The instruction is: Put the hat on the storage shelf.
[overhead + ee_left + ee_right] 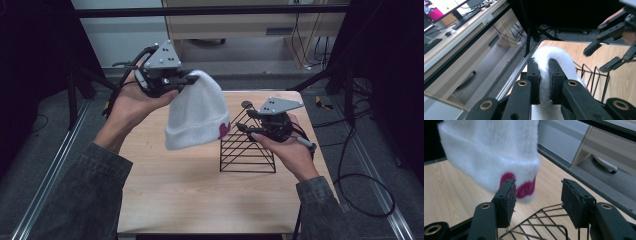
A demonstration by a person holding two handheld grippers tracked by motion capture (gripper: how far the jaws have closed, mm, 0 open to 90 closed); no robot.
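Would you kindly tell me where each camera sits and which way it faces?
High view: above the wooden table, looking forward and down; forearms, both hands show.
Left gripper view: on the left gripper, looking along its jaws clamping the fluffy white knit beanie.
Right gripper view: on the right gripper, jaws apart over the black wire rack.
All views share the beanie.

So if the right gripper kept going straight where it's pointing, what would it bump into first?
Probably the white beanie. In the right gripper view, the open right gripper points at its hanging cuff with the pink patch, above the black wire rack. Depth is hard to judge, so it might just slip past the cuff's edge.
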